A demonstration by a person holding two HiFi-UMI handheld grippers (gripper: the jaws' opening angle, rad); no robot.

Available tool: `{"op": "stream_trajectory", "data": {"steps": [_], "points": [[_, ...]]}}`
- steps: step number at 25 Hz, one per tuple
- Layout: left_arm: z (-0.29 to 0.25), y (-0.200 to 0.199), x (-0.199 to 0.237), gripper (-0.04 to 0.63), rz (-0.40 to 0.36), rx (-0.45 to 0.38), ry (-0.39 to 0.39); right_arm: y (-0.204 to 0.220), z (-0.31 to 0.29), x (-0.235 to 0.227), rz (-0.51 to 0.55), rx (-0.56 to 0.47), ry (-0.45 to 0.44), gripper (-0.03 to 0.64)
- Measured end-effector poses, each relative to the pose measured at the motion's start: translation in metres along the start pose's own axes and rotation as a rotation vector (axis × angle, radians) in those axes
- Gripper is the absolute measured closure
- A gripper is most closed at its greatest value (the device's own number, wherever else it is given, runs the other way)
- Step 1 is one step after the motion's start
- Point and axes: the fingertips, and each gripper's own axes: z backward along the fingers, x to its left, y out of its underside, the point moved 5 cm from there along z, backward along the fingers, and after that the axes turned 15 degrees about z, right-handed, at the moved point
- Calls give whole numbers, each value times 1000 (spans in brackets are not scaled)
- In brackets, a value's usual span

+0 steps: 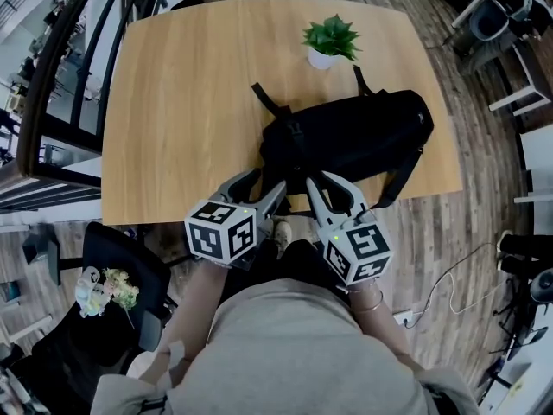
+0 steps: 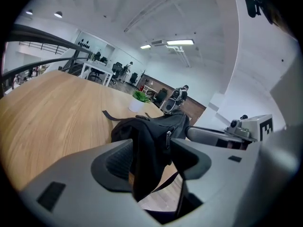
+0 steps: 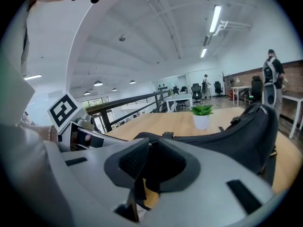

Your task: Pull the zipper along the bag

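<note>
A black bag [image 1: 354,137] lies on the wooden table [image 1: 190,102] near its front edge, straps trailing off both ends. Both grippers meet at the bag's near left corner. My left gripper [image 1: 268,180] stands wide open; in the left gripper view [image 2: 152,148] a fold of the bag [image 2: 151,126] hangs between the jaws without being pressed, and a metal zipper pull [image 2: 168,138] shows just beyond the right jaw. My right gripper [image 1: 318,178] sits close beside it. In the right gripper view [image 3: 150,150] its pads pinch black fabric at the bag's edge [image 3: 236,131].
A small green plant in a white pot [image 1: 330,40] stands behind the bag. One strap [image 1: 397,180] hangs over the table's front edge. A black chair [image 1: 112,266] stands below the table at the left. A railing runs along the left side.
</note>
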Motion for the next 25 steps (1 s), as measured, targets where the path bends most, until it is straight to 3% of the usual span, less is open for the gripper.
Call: {"op": "stream_trajectory", "data": {"steps": [4, 12, 16, 25], "points": [[-11, 5, 6, 348, 48, 38, 21, 5, 0, -2, -5, 3, 6, 560], [-23, 13, 9, 351, 63, 106, 66, 14, -7, 8, 62, 62, 5, 545], [-24, 14, 3, 476, 69, 109, 134, 12, -12, 12, 99, 83, 10, 545], [-21, 11, 3, 505, 33, 147, 217, 7, -25, 26, 146, 102, -16, 552]]}}
